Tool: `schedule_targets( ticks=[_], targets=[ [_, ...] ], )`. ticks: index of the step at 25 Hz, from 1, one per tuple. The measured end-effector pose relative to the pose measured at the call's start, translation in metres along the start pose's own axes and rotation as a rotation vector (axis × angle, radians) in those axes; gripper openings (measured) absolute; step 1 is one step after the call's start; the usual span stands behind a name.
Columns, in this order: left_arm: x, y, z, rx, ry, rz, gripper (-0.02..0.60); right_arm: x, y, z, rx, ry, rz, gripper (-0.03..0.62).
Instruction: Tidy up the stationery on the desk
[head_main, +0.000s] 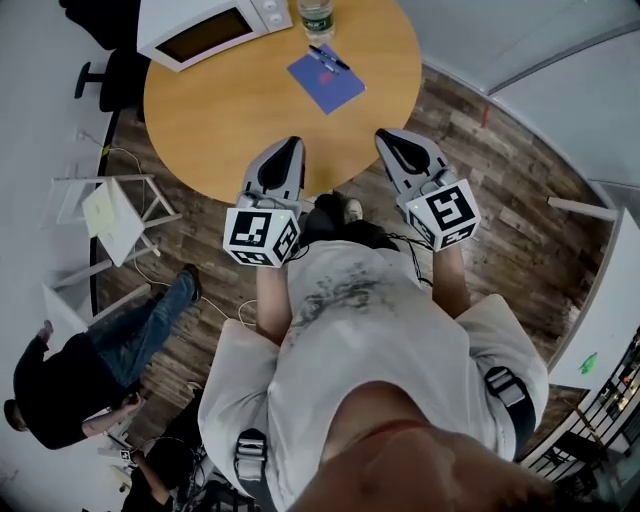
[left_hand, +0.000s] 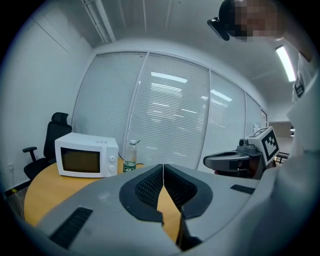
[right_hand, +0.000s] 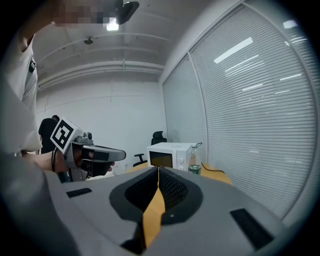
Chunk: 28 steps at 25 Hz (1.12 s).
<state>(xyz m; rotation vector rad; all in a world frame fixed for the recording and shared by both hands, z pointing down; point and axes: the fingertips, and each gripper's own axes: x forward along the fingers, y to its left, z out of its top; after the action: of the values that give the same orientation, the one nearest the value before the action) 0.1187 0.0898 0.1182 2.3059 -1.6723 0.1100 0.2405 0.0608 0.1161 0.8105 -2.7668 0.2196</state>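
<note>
Overhead view of a person standing at the near edge of a round wooden tabletop (head_main: 240, 120), holding a left hand-held gripper (head_main: 292, 146) and a right hand-held gripper (head_main: 386, 136) side by side, tips pointing across the wood. Each gripper's own camera shows its two jaws pressed together at the tips with nothing between them. Both hang above the near rim and touch nothing, which reads as a ready pose with the tidying not yet begun. The stationery lies well apart from them on the far side: a blue notebook (head_main: 326, 82) lies flat on the wood, turned at an angle. A dark pen (head_main: 330, 57) rests across its far corner, with what may be a second, blue pen beside it. Just beyond stands a clear plastic water bottle (head_main: 316, 17) with a green label, upright and capped; how much it holds cannot be told. To its left a white microwave (head_main: 215, 30) sits with its door shut and its window dark, so its inside is unseen. No pen pot, tray or box for the stationery is in view, so the likely tidy spot is unclear
</note>
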Motion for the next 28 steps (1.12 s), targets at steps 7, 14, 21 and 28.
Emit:
schedule_targets(
  ticks=[7,14,21,28],
  targets=[
    [0.040,0.031,-0.031,-0.068,0.053,-0.036,0.012,0.046,-0.023,-0.020,0.035,0.077,-0.015,0.063],
    [0.083,0.066,-0.068,-0.129,0.102,-0.073,0.011,0.098,-0.051,-0.047,0.047,0.152,-0.048,0.063],
    [0.125,0.088,-0.105,-0.183,0.165,-0.121,0.010,0.137,-0.077,-0.084,0.071,0.234,-0.093,0.063],
    [0.153,0.099,-0.139,-0.197,0.233,-0.142,0.011,0.160,-0.098,-0.114,0.103,0.282,-0.118,0.063]
  ],
)
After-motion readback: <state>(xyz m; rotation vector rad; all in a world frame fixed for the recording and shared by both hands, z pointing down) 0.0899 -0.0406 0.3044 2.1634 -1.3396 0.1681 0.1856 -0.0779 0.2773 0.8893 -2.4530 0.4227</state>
